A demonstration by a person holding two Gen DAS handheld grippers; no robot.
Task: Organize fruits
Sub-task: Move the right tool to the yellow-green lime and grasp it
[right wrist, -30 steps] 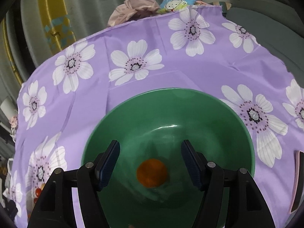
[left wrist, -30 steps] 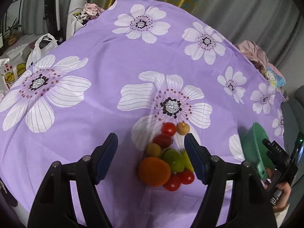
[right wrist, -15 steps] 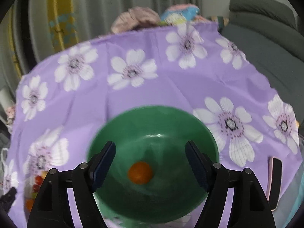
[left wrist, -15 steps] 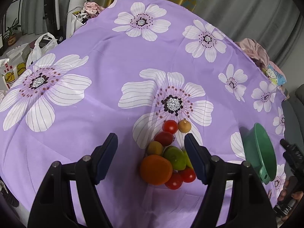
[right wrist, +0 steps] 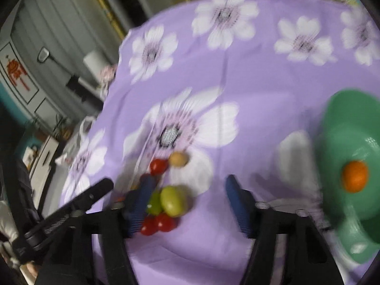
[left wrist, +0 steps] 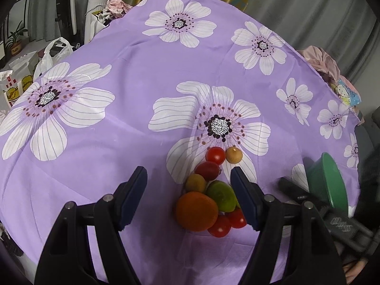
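1. Left claw [left wrist: 188,198]: hovering wide open, empty, above the fruit pile [left wrist: 210,194] on the purple floral cloth [left wrist: 123,71] covering the worktop.
2. Right claw [right wrist: 187,204]: empty, jaws closing, blurred, beside the pile.
3. Green bowl [right wrist: 344,216]: right of the pile, well apart, holding one orange fruit [right wrist: 354,176].
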